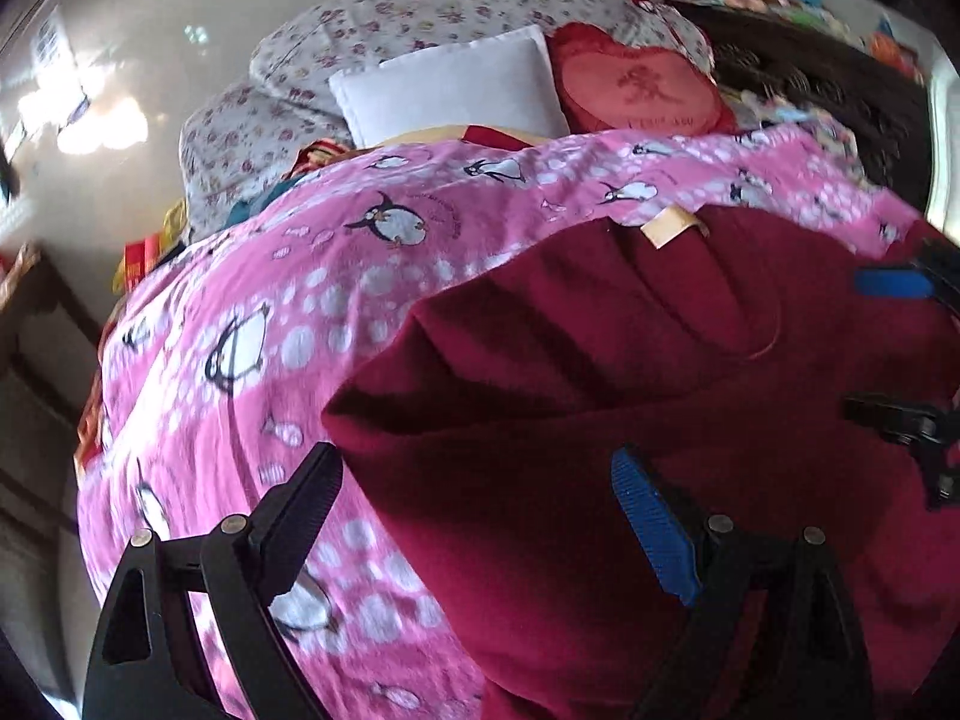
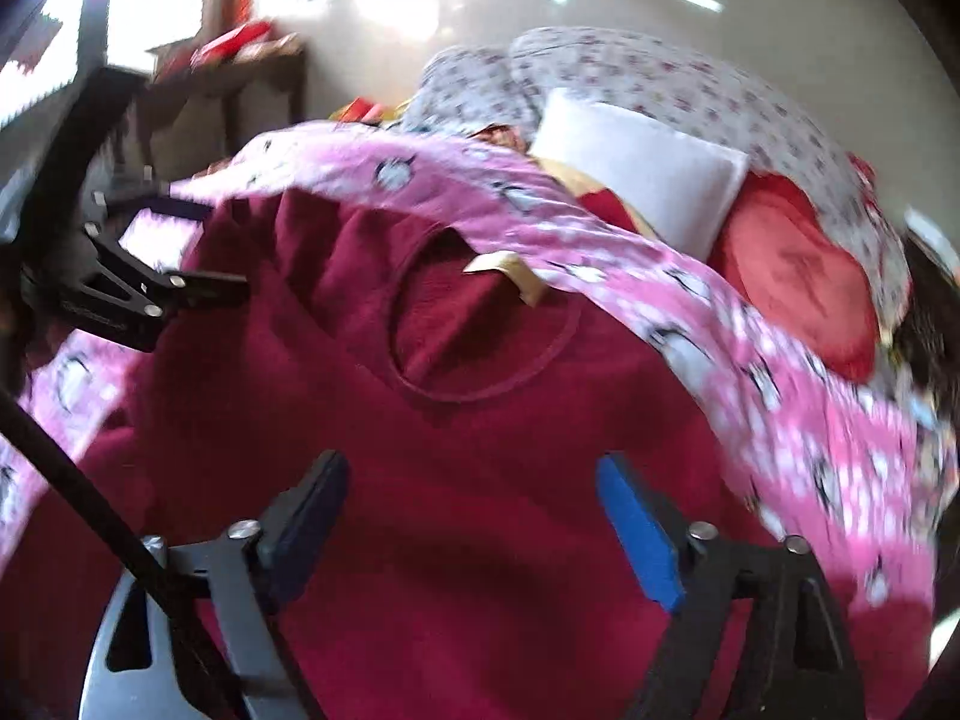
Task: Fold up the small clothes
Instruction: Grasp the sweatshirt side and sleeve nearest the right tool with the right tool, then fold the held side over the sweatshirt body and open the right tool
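A dark red knit top lies spread on a pink penguin blanket, neck hole and tan label toward the pillows. My left gripper is open and empty, hovering over the top's left edge. My right gripper is open and empty above the top's chest, just below the neck hole. The right gripper shows at the right edge of the left wrist view. The left gripper shows at the left of the right wrist view.
The pink blanket covers a bed. A white pillow, a red heart cushion and a floral quilt lie at the head. A dark wooden cabinet stands by the wall.
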Available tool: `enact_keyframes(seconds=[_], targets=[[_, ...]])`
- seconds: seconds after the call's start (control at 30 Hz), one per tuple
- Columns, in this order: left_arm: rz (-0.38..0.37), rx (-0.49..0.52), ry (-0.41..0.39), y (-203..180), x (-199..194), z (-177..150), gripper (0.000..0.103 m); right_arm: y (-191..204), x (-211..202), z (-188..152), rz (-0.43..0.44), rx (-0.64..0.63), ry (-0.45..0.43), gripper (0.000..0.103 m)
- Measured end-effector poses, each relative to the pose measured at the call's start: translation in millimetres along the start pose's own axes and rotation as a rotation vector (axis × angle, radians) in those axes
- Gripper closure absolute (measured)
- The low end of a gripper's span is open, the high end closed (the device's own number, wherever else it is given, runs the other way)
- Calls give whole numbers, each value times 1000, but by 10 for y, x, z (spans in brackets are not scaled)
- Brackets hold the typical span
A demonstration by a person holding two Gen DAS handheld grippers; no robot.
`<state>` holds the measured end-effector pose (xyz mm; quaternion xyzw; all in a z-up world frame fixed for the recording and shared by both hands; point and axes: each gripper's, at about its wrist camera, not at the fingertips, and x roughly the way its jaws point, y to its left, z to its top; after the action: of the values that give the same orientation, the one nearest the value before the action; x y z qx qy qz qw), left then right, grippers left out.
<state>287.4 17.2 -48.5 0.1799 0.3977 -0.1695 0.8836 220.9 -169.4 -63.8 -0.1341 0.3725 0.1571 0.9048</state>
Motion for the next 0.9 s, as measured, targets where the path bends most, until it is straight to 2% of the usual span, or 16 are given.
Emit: enact_keyframes(seconds=[0.1,0.13,0.17,0.23,0.27,0.37,0.4,0.5,0.57,0.67,0.73,0.77,0.8,0.83,0.9], targets=[[49,53,7,-21,80,-36,12,76,281,22,14,-65,70,54],[54,71,3,-28,96,-64,16,120,273,-3,1,-107,44,66],[51,82,1,-31,103,-91,32,143,262,-14,6,-120,37,75],[40,79,-2,-10,110,-133,48,132,220,9,-12,-106,31,98],[33,66,-9,11,100,-134,53,114,197,51,7,-89,21,99],[10,3,-30,138,45,-93,74,143,89,226,9,-68,-23,99],[6,-22,-35,192,29,-80,77,151,79,268,6,-64,-33,99],[6,-94,-36,368,23,-60,78,156,67,438,-20,-32,-73,99],[12,-135,-35,448,41,-76,78,113,95,502,-17,33,-94,99],[12,-172,-42,480,49,-101,78,78,388,452,-85,77,4,99],[21,-183,-43,460,48,-108,78,23,499,360,-70,104,24,97],[30,-179,-41,441,43,-107,76,7,457,334,-66,106,1,93],[38,-176,-40,437,31,-107,76,-25,346,312,-57,112,-20,78],[36,-182,-37,442,15,-108,76,-68,235,286,-49,121,-29,53],[23,-213,-39,469,-61,-125,76,-189,-103,178,-72,149,-60,27]])
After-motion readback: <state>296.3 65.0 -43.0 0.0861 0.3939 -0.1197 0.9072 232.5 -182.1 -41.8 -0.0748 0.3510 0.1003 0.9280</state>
